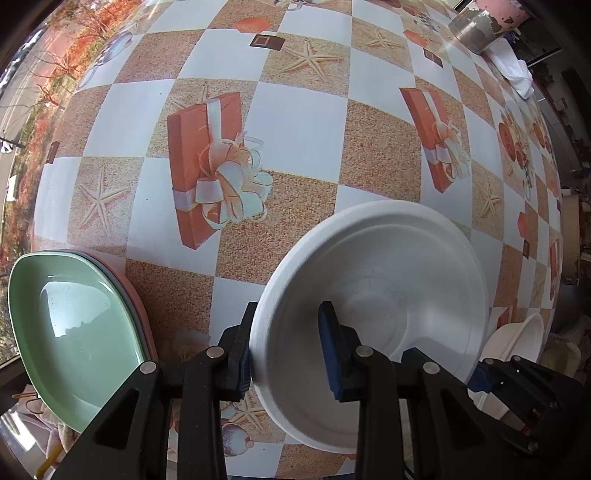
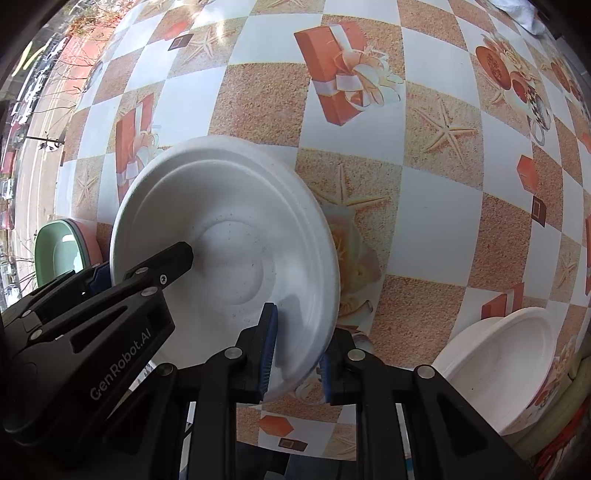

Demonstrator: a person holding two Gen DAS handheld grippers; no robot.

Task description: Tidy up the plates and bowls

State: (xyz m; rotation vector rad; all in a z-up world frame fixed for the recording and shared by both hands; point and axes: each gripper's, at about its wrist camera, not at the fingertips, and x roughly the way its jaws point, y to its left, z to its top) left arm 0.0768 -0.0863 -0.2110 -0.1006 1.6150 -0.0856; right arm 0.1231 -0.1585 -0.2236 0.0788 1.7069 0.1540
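Note:
A white paper bowl [image 1: 373, 291] hangs above the patterned table, held from both sides. My left gripper [image 1: 286, 354] is shut on its left rim. My right gripper [image 2: 297, 350] is shut on the right rim of the same bowl [image 2: 229, 229]. The left gripper's body shows at the lower left of the right wrist view. A second white bowl [image 2: 506, 362] sits on the table at the lower right; it also shows in the left wrist view [image 1: 517, 343]. A green plate [image 1: 74, 325] lies on a pink plate [image 1: 140, 306] at the table's left edge.
The table [image 1: 288, 110] carries a checked cloth with gift boxes and starfish. A metal pot [image 1: 476, 29] and a white cloth [image 1: 513, 70] sit at the far right. The stacked green plate [image 2: 57, 251] marks the left edge.

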